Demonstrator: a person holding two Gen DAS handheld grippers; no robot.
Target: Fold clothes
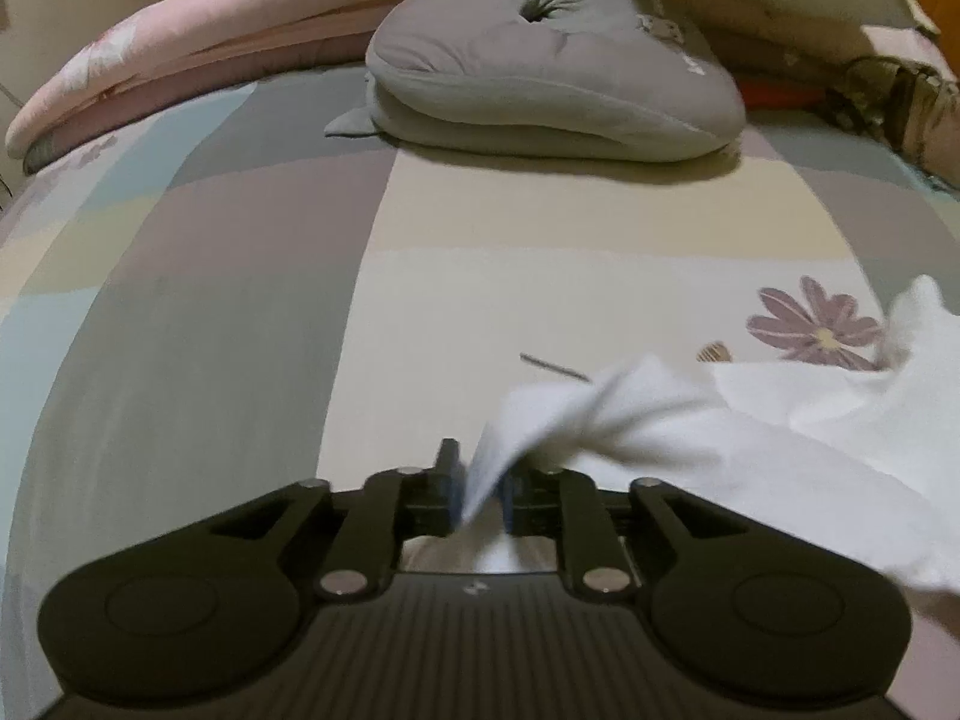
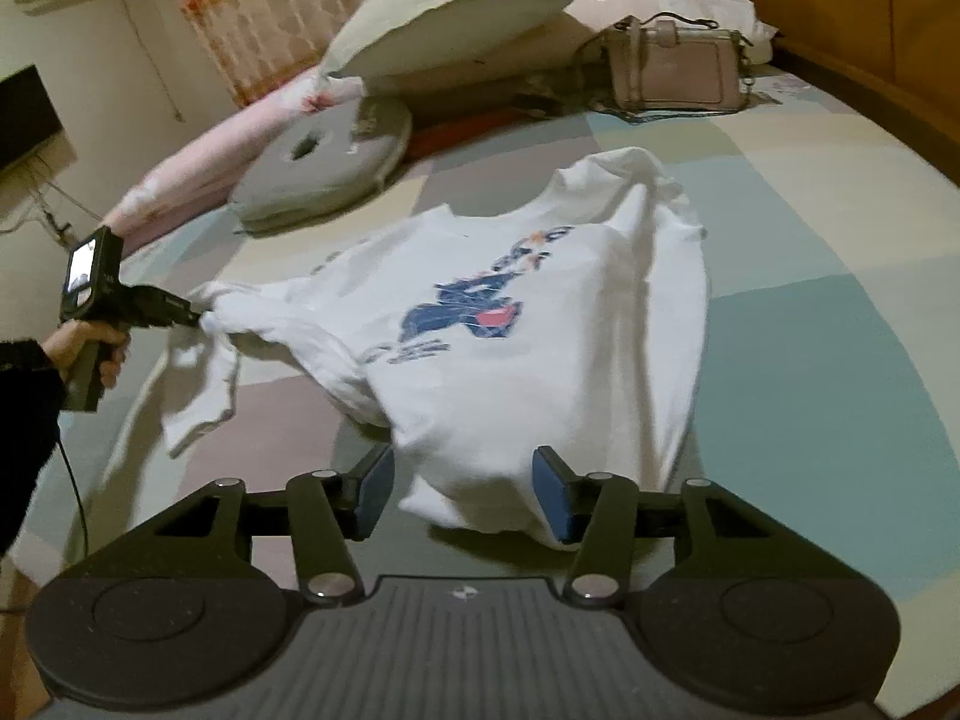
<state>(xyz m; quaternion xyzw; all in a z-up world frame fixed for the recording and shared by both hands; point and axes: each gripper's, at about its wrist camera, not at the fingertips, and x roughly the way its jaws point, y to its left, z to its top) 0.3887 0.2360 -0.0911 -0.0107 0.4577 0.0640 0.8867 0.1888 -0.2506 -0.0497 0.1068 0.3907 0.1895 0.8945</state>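
Observation:
A white T-shirt [image 2: 510, 360] with a blue and red print lies face up on the patchwork bed sheet [image 2: 810, 360], collar away from me. Its hem sits between the blue pads of my right gripper [image 2: 465, 489], which stands open and does not press on the cloth. My left gripper [image 2: 198, 318], held in a person's hand [image 2: 90, 342], is at the tip of the shirt's left sleeve. In the left wrist view the sleeve [image 1: 570, 408] runs between the narrowly parted jaws of my left gripper [image 1: 480, 492], and the pads do not clamp it.
A grey cushion [image 1: 540, 60] with a centre hole lies behind the shirt. A pink quilt [image 1: 180, 54] lines the back left. A large pillow [image 2: 444, 12] and a pink handbag [image 2: 672, 69] sit at the head of the bed. A wooden frame borders the right.

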